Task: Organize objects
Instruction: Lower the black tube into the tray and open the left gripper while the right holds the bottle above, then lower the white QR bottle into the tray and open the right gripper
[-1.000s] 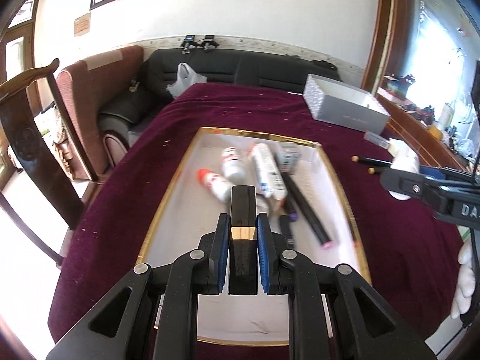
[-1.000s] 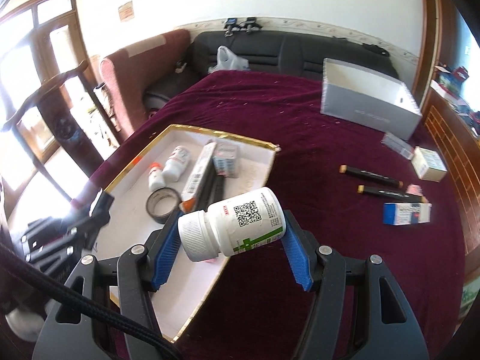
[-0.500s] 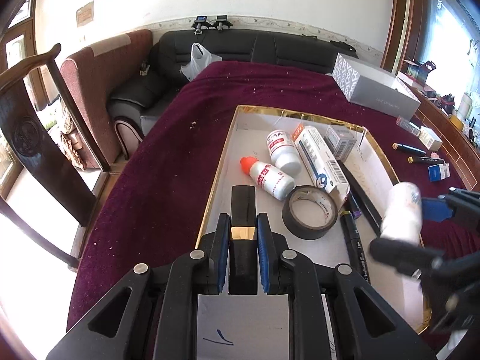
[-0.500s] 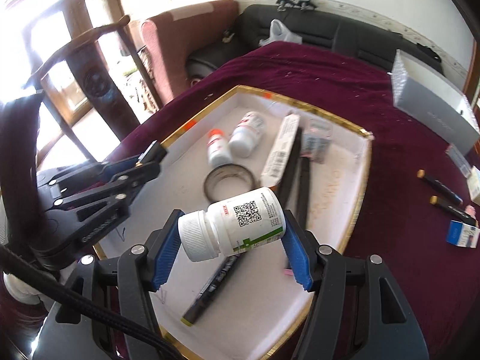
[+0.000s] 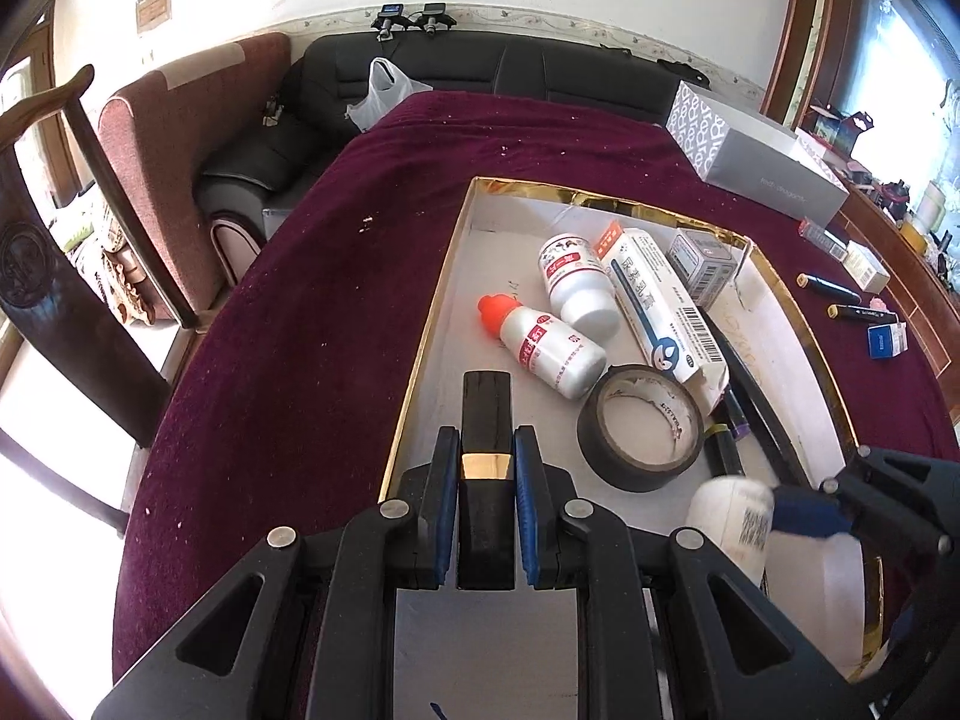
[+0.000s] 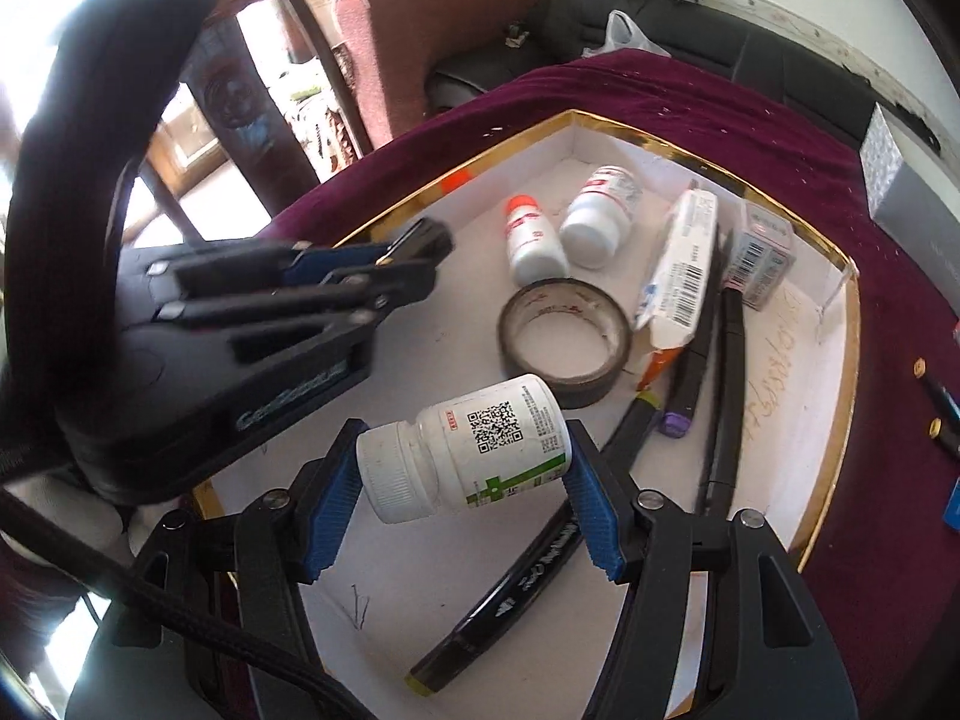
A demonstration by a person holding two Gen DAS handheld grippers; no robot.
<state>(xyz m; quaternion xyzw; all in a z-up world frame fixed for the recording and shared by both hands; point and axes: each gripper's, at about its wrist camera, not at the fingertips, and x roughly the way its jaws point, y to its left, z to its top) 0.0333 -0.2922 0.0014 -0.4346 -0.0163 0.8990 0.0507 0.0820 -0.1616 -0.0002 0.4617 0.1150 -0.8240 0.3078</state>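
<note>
**Both grippers loaded, over the tray**

Maroon tablecloth [image 5: 336, 276] covers the table. The gold-rimmed tray [image 5: 445, 276] with a white floor sits on it; a grey box [image 5: 762, 162] lies beyond the tray's far corner.

Inside the tray: long white carton [image 5: 651, 294] lying flat, black tape roll [image 5: 641, 427] just beside its near end, two white bottles, one red-capped [image 5: 543, 345] and one white-capped [image 5: 579, 288], touching side by side. Small grey box [image 5: 702, 264] at the far right. Black markers [image 6: 723, 396] lie lengthwise along the right side, one more [image 6: 510, 594] near the front.

Left gripper [image 5: 487, 462]: jaws clamped together on a slim black case with a gold band [image 5: 486, 420], held over the tray's left edge.

Right gripper [image 6: 465, 480]: jaws clamped on a white pill bottle [image 6: 474, 447], gripped end to end, cap on one pad, base on the other, QR label up. It hangs above the tray's near half, in front of the tape roll.

Loose markers and small boxes [image 5: 887, 339] sit on the cloth right of the tray.
</note>
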